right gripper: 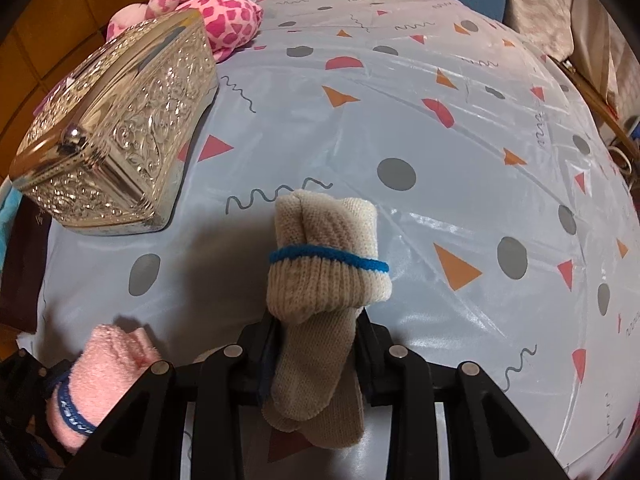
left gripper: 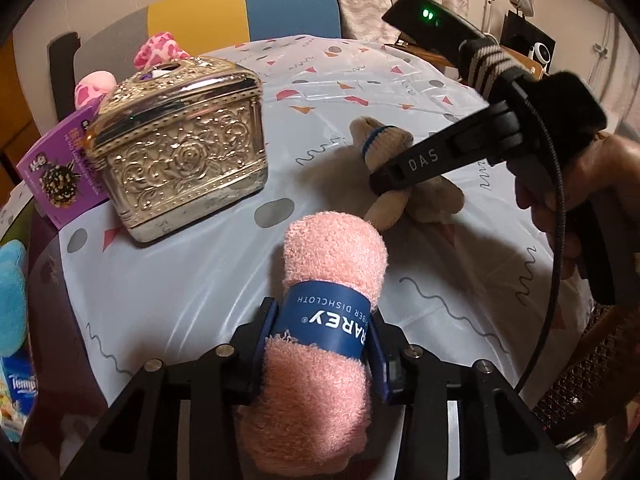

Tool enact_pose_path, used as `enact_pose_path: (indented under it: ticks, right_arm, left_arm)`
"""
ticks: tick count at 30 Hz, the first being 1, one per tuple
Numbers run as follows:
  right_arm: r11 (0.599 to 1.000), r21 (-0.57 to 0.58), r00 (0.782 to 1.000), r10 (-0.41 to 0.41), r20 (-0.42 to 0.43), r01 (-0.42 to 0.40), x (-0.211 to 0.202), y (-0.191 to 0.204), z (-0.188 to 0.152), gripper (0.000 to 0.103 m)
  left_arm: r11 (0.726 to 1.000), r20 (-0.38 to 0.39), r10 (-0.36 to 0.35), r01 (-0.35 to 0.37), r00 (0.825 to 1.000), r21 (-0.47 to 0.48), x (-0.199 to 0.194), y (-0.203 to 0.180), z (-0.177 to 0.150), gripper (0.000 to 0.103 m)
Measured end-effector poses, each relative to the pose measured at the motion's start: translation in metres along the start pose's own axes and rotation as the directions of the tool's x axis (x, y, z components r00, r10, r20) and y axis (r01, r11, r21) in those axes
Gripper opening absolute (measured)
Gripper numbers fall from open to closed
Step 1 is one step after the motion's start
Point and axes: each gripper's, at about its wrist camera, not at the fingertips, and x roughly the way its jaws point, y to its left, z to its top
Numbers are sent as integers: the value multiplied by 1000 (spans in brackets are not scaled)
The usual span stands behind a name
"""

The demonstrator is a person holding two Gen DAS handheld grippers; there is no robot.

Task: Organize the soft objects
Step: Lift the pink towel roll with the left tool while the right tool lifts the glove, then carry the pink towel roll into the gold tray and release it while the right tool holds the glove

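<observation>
Meanwhile left tool clamps pink dishcloth, right tool clamps beige sock.

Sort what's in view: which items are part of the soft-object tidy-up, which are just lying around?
In the job:
- pink dishcloth roll, gripped in the left tool
- beige socks, gripped in the right tool
- pink spotted plush toy
- blue plush

Lying about:
- silver embossed box
- purple carton
- tissue pack
- patterned tablecloth
</observation>
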Motion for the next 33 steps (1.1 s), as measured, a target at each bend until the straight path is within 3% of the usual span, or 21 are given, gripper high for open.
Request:
enact_pose_path:
  ticks: [11,16,20,25,29,32,33]
  right_arm:
    - [998,-52,999,-41,18,42,1,20,-4,32]
    - [997,-64,998,-50,22,51,2,27,-6,32]
    - [996,-66,998,-51,23,53,4,30,-8,32]
    - [996,-67,998,-52,23,54,4,30,-8,32]
    - [996,-73,998,-56,24,58,3,31,-8,32]
    - [996,-75,998,-56,24,58,3,29,-8,32]
    - [995,-76,998,-56,24,58,3,29,-7,32]
  left_arm:
    - [997,128,-21,31,992,-77,-71,23,1,42]
    - [978,203,0,42,979,-204,-114,66,1,42]
    - [947,232,69,9,970,-320,-145,113,-11,42]
    - [864,202,190,-66,961,-500,-173,179,-43,42]
    - [755,130,309,-160,942,-636,-184,236,-84,42]
    - [673,55,345,-206,937,-710,-176,269,-107,43]
    - [661,35,342,-215,939,-719,-170,277,-112,44]
